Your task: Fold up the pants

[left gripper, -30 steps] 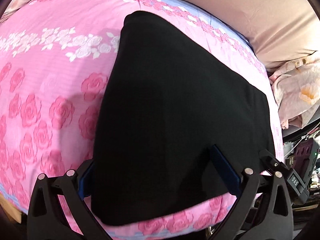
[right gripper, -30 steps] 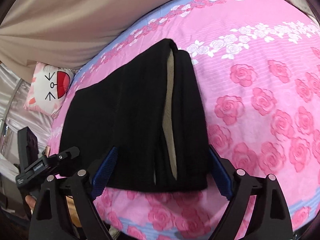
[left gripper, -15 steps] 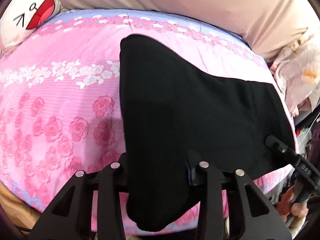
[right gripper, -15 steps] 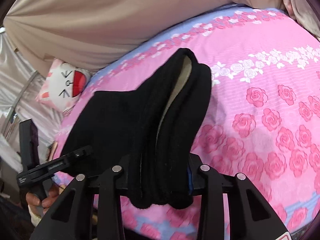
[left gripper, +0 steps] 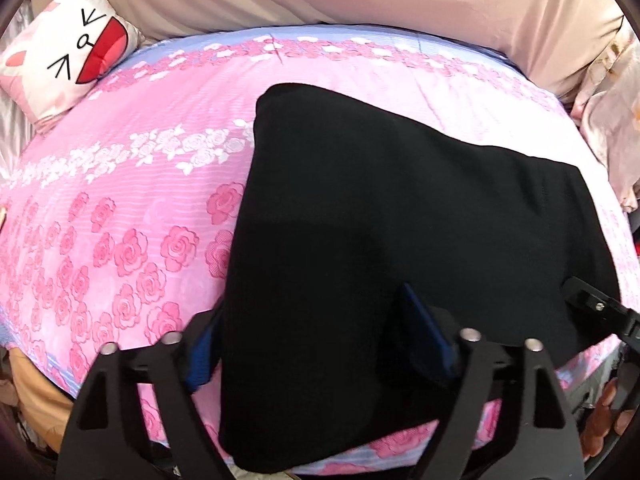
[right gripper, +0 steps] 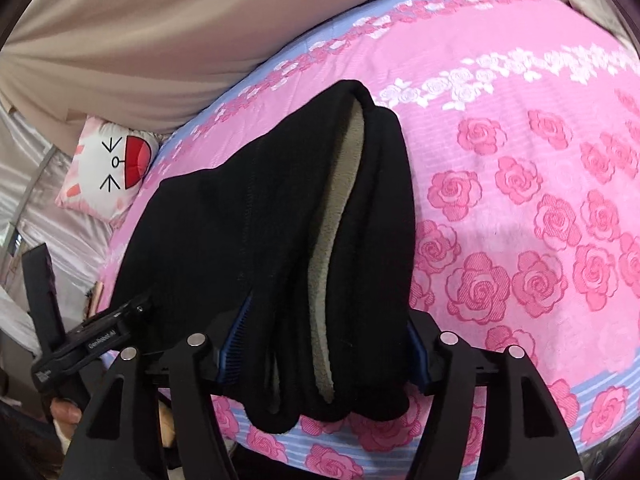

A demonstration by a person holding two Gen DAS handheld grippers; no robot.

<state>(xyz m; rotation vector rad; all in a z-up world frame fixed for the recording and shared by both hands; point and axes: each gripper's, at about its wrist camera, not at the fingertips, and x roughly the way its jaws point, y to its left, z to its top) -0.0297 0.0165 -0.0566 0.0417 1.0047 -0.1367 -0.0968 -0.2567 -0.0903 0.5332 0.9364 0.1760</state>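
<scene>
The black pants (left gripper: 392, 240) lie folded on the rose-print bedsheet (left gripper: 120, 208), one end between the opening jaws of the left gripper (left gripper: 316, 340), the waistband end between those of the right gripper (right gripper: 324, 344), also opening. A cat-face pillow (left gripper: 68, 52) sits beyond, at the left.

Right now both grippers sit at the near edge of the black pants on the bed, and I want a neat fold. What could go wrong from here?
1. The pants overhang the near edge of the pink bedspread; with both grippers' jaws opening, the bundle could slide off.
2. At the right gripper the stacked layers gape, showing beige lining; released like this, the fold may spring apart.
3. The left gripper straddles thick cloth; pulling back could drag the top layer askew.
</scene>
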